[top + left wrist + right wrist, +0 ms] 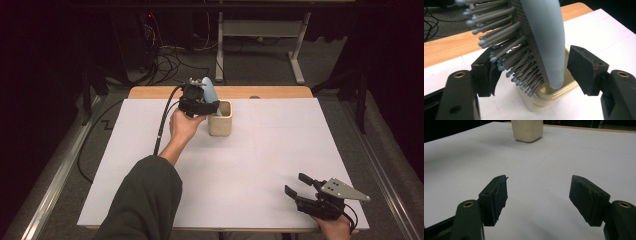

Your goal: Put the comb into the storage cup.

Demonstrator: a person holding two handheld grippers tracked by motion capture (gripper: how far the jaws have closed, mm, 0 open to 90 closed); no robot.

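A pale blue hairbrush with grey bristles stands handle-down in a cream square cup at the back middle of the white table. My left gripper is at the cup's left rim, with its jaws on either side of the brush. In the left gripper view the brush rises between the jaws of the left gripper. A gap shows beside the right pad and the bristles reach toward the left one, so the jaws are open. My right gripper rests open near the front right corner, with nothing between its jaws.
A white sheet covers the table, and a strip of bare wood shows at the far edge. A black cable trails from the left gripper across the table's left side. The right gripper view looks along the sheet to the cup.
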